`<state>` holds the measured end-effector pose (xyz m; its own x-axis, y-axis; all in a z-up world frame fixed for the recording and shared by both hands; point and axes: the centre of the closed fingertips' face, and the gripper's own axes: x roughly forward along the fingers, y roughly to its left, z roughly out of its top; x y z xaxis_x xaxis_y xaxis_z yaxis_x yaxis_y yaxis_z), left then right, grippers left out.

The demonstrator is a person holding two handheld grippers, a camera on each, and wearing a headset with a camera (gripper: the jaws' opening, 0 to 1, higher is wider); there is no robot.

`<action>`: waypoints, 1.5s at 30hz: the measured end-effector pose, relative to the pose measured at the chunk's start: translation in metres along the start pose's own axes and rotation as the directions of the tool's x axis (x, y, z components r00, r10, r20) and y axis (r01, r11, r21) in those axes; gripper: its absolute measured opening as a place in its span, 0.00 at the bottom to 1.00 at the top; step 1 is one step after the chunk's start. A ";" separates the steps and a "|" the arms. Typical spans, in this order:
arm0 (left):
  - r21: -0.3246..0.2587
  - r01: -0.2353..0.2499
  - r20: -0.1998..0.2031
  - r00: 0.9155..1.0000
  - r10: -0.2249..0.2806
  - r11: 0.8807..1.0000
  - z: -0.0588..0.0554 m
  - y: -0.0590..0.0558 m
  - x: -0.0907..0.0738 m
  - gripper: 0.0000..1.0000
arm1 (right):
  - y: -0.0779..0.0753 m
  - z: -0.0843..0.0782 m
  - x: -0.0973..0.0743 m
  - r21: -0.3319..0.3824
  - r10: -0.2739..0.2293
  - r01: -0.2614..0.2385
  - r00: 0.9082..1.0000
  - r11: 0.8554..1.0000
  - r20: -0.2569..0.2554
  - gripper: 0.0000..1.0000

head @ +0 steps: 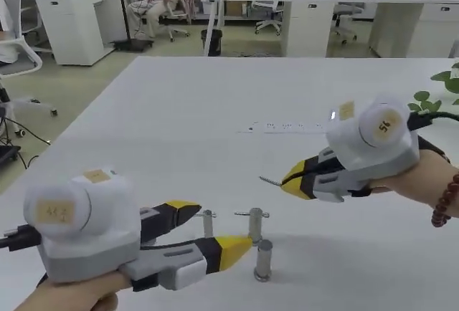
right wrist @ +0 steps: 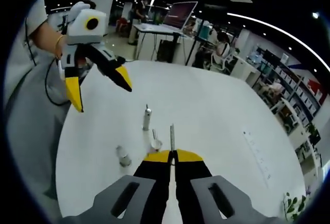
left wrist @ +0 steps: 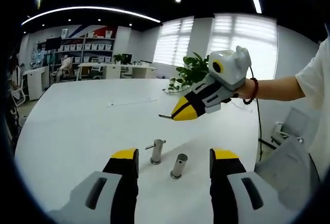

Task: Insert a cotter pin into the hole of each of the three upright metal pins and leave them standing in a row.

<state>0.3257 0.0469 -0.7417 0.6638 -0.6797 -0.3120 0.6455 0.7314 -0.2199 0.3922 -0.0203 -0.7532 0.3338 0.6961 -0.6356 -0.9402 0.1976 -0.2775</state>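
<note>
1. Nearest the lens, the left gripper (head: 208,231) is held with its jaws spread and empty, close beside the three upright metal pins (head: 263,259) grouped on the table (head: 215,125).
2. One cotter pin (head: 271,181) is pinched in the closed right gripper (head: 284,180), raised above the pins and apart from them.
3. It is judged light, thin, stiff and slippery, so it is best gripped at its rear end with the tip left free.
4. The upright pins are judged easily tipped, so each is best steadied low on its shaft.
</note>
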 end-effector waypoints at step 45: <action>-0.255 0.145 0.039 0.989 -0.139 0.956 0.008 -0.020 0.014 0.02 | 0.071 0.040 -0.003 -0.234 0.143 -0.109 0.981 0.966 0.131 0.02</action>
<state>0.3254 0.0222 -0.7344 0.5816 -0.7767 -0.2419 0.6169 0.6150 -0.4912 0.3217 0.0192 -0.7424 0.1843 0.8018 -0.5684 -0.9291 -0.0466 -0.3670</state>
